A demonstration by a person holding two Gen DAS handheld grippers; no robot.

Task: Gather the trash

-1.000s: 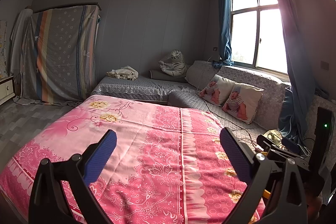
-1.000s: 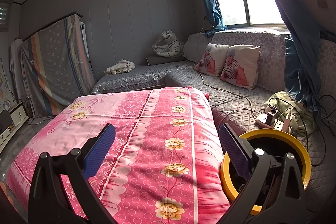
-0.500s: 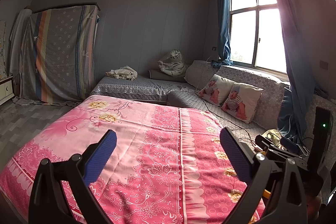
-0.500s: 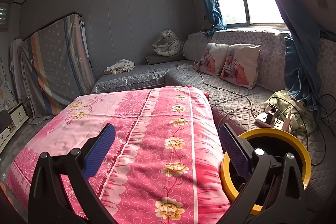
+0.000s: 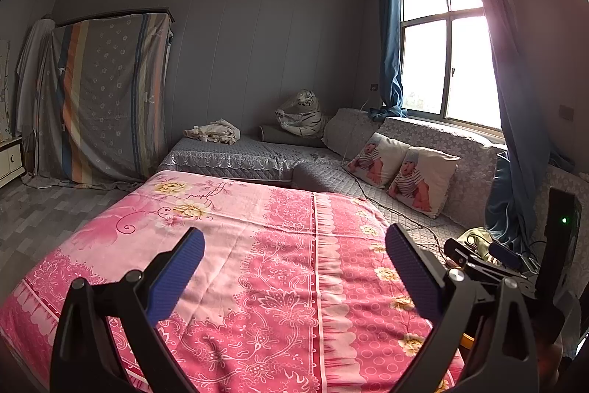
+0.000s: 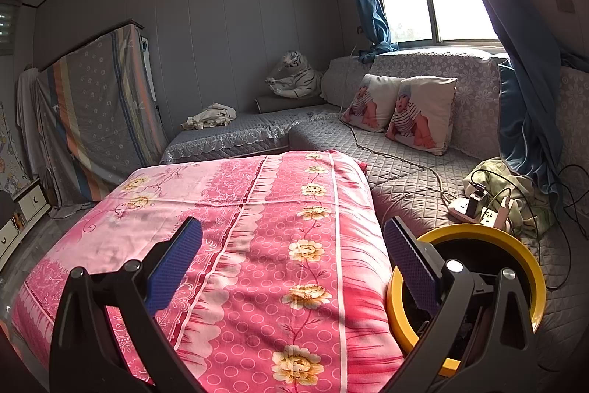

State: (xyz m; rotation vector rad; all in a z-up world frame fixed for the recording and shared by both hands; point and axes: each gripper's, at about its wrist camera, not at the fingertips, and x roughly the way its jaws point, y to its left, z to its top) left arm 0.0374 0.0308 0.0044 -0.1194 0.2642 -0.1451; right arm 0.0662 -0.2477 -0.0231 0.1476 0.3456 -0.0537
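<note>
My left gripper (image 5: 294, 267) is open and empty, held above a pink floral blanket (image 5: 257, 245) on a bed. My right gripper (image 6: 292, 258) is open and empty over the same blanket (image 6: 265, 227). A round bin with a yellow rim (image 6: 522, 260) stands at the bed's right side, partly behind my right gripper's right finger (image 6: 412, 264). Its inside is dark and I cannot see what it holds. No loose trash shows on the blanket. The right gripper's body shows at the right edge of the left wrist view (image 5: 489, 267).
A grey quilted corner sofa (image 6: 405, 150) runs behind and right of the bed, with two baby-print pillows (image 6: 401, 113), a plush tiger (image 6: 294, 76) and crumpled cloth (image 6: 210, 115). A power strip with cables (image 6: 482, 209) and a green cloth (image 6: 515, 186) lie beyond the bin. A draped cabinet (image 5: 103, 98) stands left.
</note>
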